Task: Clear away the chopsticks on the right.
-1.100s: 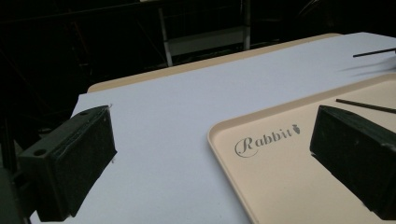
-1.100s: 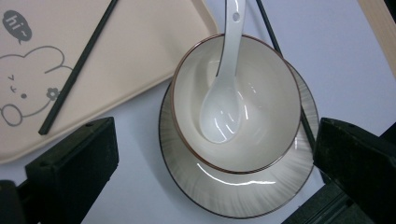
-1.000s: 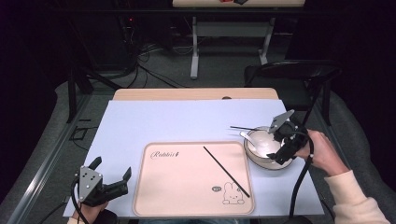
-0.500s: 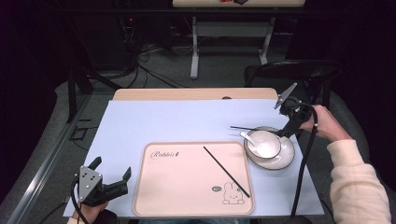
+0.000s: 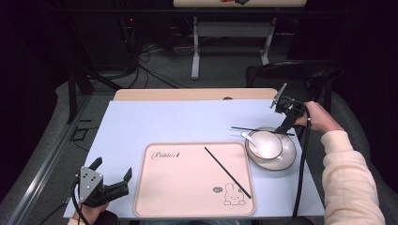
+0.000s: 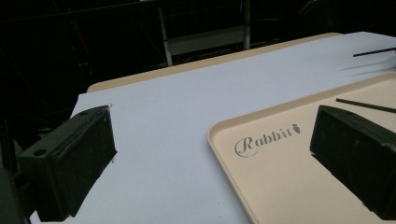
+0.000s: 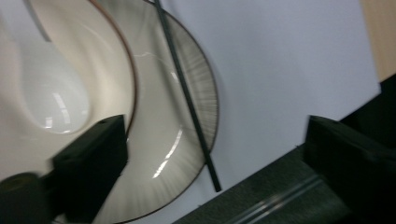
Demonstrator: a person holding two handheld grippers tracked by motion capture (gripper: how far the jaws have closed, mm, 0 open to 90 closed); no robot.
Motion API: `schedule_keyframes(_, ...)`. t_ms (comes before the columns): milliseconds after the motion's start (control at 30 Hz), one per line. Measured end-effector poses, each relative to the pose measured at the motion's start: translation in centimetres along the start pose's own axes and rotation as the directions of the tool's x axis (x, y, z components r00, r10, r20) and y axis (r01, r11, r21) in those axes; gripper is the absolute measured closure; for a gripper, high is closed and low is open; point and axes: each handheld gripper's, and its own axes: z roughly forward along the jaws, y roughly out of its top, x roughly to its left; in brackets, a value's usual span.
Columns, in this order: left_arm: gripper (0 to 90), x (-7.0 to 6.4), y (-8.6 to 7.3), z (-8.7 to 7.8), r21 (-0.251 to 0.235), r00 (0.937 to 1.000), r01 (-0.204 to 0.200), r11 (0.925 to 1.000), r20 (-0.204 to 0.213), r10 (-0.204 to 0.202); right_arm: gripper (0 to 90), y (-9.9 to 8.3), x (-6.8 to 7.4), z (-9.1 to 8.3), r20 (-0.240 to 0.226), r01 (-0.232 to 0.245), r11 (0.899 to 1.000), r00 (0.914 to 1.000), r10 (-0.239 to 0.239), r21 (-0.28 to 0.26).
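A beige tray (image 5: pixel 187 187) printed "Rabbit" (image 6: pixel 266 140) lies at the front middle, with one black chopstick (image 5: pixel 227 172) slanting across it. To its right a white bowl (image 5: pixel 267 143) holding a white spoon (image 5: pixel 248 137) sits on a grey-rimmed plate (image 5: pixel 286 157). A second chopstick (image 5: pixel 263 130) rests across the plate's far rim (image 7: pixel 187 93). My right gripper (image 5: pixel 285 123) hangs open over that rim, jaws either side of the chopstick's end (image 7: pixel 215 140). At the front left corner my left gripper (image 5: pixel 112 169) stands open and holds nothing (image 6: pixel 212 135).
A pale blue mat (image 5: pixel 178 122) covers the table, and bare wood (image 5: pixel 187 93) shows along the far edge. A dark chair (image 5: pixel 291 70) stands behind the right corner. Cables and a desk frame (image 5: pixel 197 51) lie on the floor beyond.
My right gripper left its place over the bowl, swung up and back to the right, and now tilts down at the plate's far rim. The left gripper has stayed still.
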Motion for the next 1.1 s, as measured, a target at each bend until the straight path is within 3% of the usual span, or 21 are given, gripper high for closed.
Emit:
schedule_keyframes(67,0.0,0.0,0.0,0.0,-0.001,1.0000,0.000,1.0000,0.000,0.000,21.3,0.2,-0.2,0.5,0.005,0.017,1.000,0.9998,-0.017,-0.006)
schedule_keyframes(100,0.0,0.0,0.0,0.0,0.000,1.0000,0.000,1.0000,0.001,0.000,25.6,0.3,-0.1,0.8,0.001,-0.001,1.000,1.0000,0.001,0.008)
schedule_keyframes(167,0.0,0.0,0.0,0.0,-0.001,1.0000,0.001,1.0000,0.000,-0.001,29.5,0.4,-0.3,1.5,-0.013,0.026,1.000,0.9996,-0.026,0.017)
schedule_keyframes(200,0.0,0.0,0.0,0.0,0.000,1.0000,0.000,1.0000,0.001,0.000,32.3,0.5,0.0,1.8,-0.020,0.009,1.000,0.9998,-0.008,0.030)
schedule_keyframes(233,0.0,0.0,0.0,0.0,0.000,1.0000,0.000,1.0000,0.001,0.000,34.7,0.6,-0.1,2.1,-0.018,0.030,0.999,0.9994,-0.030,0.036)
schedule_keyframes(333,0.0,0.0,0.0,0.0,0.000,1.0000,0.000,1.0000,0.002,0.000,52.8,1.0,0.1,2.7,-0.043,0.047,0.997,0.9981,-0.044,0.056)
schedule_keyframes(400,0.0,0.1,0.0,-0.1,0.000,1.0000,-0.002,1.0000,0.001,0.002,59.2,1.2,0.1,3.1,-0.046,0.059,0.997,0.9973,-0.057,0.053)
schedule_keyframes(633,0.0,0.1,0.0,-0.1,0.001,1.0000,-0.002,1.0000,0.002,0.002,67.1,1.6,0.6,4.3,-0.101,0.122,0.988,0.9885,-0.113,0.092)
schedule_keyframes(767,0.0,0.1,0.0,-0.1,0.001,1.0000,-0.002,1.0000,0.002,0.002,72.3,1.4,0.7,5.5,-0.124,0.130,0.986,0.9853,-0.117,0.108)
schedule_keyframes(933,0.0,0.0,0.0,0.0,-0.001,1.0000,-0.001,1.0000,0.001,0.001,84.1,1.1,0.7,6.0,-0.147,0.122,0.986,0.9836,-0.105,0.113)
schedule_keyframes(1100,0.0,0.1,0.0,-0.1,-0.001,1.0000,-0.001,1.0000,0.001,0.001,85.0,0.7,0.7,5.9,-0.137,0.075,0.991,0.9887,-0.060,0.109)
